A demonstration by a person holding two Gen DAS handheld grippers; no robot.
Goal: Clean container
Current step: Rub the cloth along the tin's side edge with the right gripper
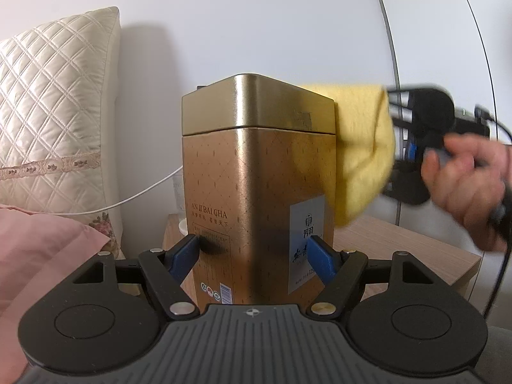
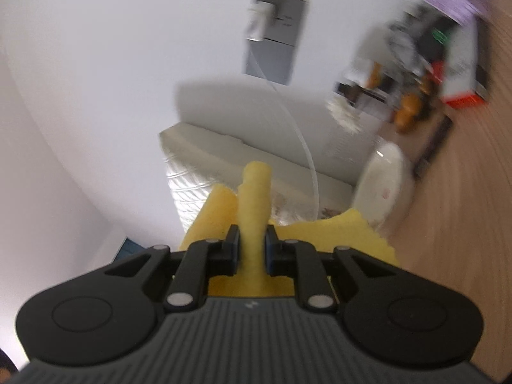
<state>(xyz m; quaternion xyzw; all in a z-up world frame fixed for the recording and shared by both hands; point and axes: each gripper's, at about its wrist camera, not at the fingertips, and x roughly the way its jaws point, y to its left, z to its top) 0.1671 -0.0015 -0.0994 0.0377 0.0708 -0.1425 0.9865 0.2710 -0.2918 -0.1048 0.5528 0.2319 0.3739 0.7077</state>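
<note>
A tall gold tea tin [image 1: 256, 176] with its lid on stands upright in the left wrist view. My left gripper [image 1: 254, 252] is shut on its lower body, one blue pad on each side. A yellow cloth [image 1: 361, 147] presses against the tin's upper right side. My right gripper [image 1: 428, 121] holds that cloth, blurred by motion, with the person's hand behind it. In the right wrist view the right gripper [image 2: 252, 249] is shut on a fold of the yellow cloth [image 2: 254, 204]. The tin does not show there.
A wooden bedside table [image 1: 400, 240] lies under the tin. A quilted cream pillow [image 1: 51, 121] and pink bedding [image 1: 41, 249] are to the left. A white cable [image 1: 134, 198] runs behind the tin. The right wrist view shows a white dish [image 2: 380, 185] and blurred clutter [image 2: 416, 73].
</note>
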